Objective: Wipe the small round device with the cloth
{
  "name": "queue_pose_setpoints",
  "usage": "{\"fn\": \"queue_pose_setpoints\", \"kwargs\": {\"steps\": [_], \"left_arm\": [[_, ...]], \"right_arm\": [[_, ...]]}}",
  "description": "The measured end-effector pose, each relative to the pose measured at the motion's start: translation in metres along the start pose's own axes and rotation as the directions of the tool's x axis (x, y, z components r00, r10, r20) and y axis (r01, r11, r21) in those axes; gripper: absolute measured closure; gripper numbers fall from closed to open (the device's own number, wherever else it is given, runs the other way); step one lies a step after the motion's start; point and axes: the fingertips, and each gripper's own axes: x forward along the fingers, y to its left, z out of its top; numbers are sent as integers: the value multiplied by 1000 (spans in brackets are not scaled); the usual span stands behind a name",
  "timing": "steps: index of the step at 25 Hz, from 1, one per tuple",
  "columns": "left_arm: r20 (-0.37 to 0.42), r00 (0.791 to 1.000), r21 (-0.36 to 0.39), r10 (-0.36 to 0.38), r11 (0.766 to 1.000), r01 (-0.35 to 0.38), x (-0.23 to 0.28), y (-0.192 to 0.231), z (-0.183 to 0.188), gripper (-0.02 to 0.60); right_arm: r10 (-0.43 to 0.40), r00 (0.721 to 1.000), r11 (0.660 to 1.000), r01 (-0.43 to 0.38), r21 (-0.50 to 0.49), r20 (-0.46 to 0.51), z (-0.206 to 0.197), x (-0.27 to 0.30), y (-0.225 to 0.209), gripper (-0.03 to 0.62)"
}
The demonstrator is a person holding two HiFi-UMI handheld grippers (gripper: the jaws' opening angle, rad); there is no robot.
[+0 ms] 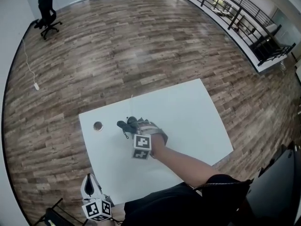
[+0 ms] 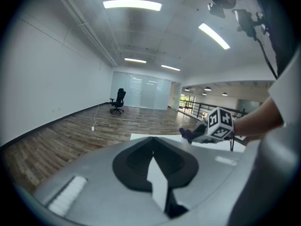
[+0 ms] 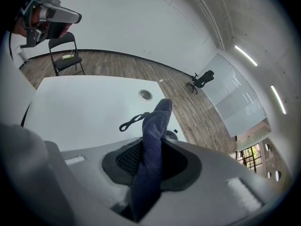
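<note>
My right gripper [image 3: 151,140] is shut on a dark blue cloth [image 3: 154,126], which stands up between its jaws. Just behind the cloth lies the small round dark device [image 3: 175,134], mostly hidden, and its black cord [image 3: 133,122] loops out onto the white table [image 3: 84,102]. In the head view the right gripper [image 1: 134,127] holds the cloth [image 1: 123,125] down on the device [image 1: 133,120] near the table's middle. My left gripper [image 1: 91,185] hangs off the table's near-left corner with its jaws together and nothing in them. From there it looks toward the right gripper's marker cube [image 2: 219,124].
A round cable hole [image 1: 98,125] sits in the table left of the cloth. A black folding chair [image 3: 65,55] stands beyond the table's end and an office chair [image 1: 47,15] far off on the wooden floor. A railing [image 1: 235,13] runs along the right.
</note>
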Motion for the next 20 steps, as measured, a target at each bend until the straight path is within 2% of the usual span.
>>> {"fn": "queue_pose_setpoints", "kwargs": {"steps": [4,7,11,13,16,20], "left_arm": [[-6,1000,9,-14,1000,14,4,-12,0,574],[-22,1000,16,5,1000,-4,-1,-15,-5,574],[-36,999,29,19,999,-18,-4,-17,-4,574],[-33,999,31,18,999,-17,2,-18,-1,574],[-16,1000,33,-2,999,3,16,-25,2,574],[1,999,45,-46,998,46,51,-41,2,574]], "right_arm": [[0,1000,1000,0,13,-4,-16,2,4,496],[32,999,999,-32,28,-19,-29,12,20,494],[111,991,989,-103,110,-68,-63,28,41,494],[127,988,982,-114,152,-83,-79,28,40,496],[81,995,982,-69,174,-61,-85,8,21,494],[-54,999,984,52,171,4,-71,-28,-25,494]]}}
